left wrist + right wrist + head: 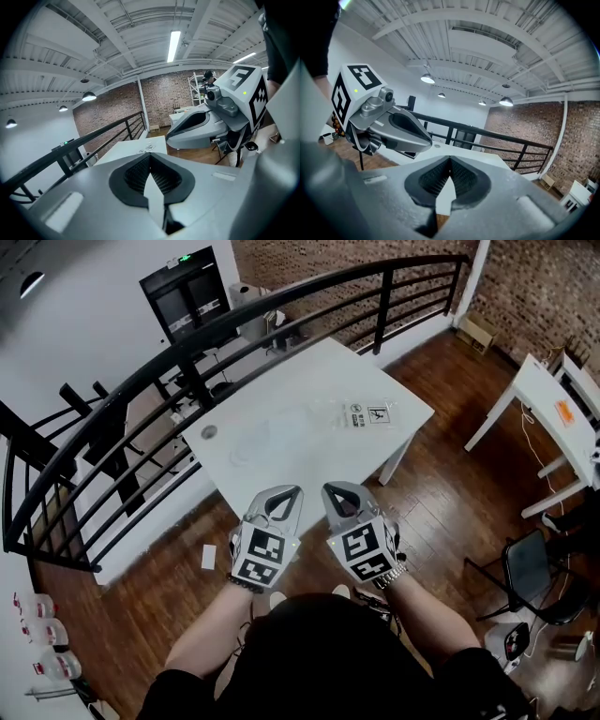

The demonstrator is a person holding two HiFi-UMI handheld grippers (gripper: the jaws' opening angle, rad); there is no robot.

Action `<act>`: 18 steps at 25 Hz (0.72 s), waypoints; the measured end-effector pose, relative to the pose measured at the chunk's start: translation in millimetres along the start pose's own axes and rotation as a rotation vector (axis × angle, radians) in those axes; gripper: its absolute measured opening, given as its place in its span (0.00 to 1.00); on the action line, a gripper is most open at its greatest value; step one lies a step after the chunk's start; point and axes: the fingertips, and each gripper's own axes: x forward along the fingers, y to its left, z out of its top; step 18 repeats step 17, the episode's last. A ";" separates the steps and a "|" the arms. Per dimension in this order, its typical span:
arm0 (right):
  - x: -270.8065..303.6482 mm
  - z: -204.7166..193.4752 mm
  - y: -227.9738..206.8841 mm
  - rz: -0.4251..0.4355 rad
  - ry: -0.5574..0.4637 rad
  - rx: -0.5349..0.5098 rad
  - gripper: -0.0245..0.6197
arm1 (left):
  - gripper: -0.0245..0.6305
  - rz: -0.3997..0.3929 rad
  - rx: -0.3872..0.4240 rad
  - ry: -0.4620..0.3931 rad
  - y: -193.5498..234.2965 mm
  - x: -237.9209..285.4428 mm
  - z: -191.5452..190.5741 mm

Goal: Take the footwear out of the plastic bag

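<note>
– Okay, quick pass. Left gripper (292, 491)?
– Jaws pressed together with nothing between them. It's held in the air off the near edge of the white table (309, 463), tipped slightly down toward it.
– Right gripper (332, 489)?
– Also closed tight and empty. It sits just beside the left one, tips near each other but apart. Each gripper's own view has the other gripper off to one side.
– Task thing?
– A clear plastic bag (319, 420) lies flat on the tabletop, toward the far right corner and well apart from both grippers. Its printed warning label (369, 414) is at the right end. The bag is see-through and pale on a white top, so I can't make out the footwear inside.
– Anything else on the table?
– A small round grey spot (208, 432) near the left corner, apart from the bag.
– Surroundings?
– A curved black railing (192, 381) runs behind the table, over a wooden floor (441, 493). There's a second white table (544, 395) at the right and a black chair (530, 570) near the person's right side. A white card (208, 557) lies on the floor left of the left gripper, and white bottles (42, 634) stand by the wall, lower left.
</note>
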 end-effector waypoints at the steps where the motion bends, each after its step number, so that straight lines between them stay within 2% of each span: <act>1: -0.1 2.3 1.7 -0.008 0.000 0.001 0.02 | 0.06 -0.007 0.009 -0.004 0.7 -2.5 1.4; 18: 1.1 17.6 31.7 -0.063 0.010 -0.016 0.02 | 0.06 -0.053 0.026 -0.028 8.5 -29.3 -9.0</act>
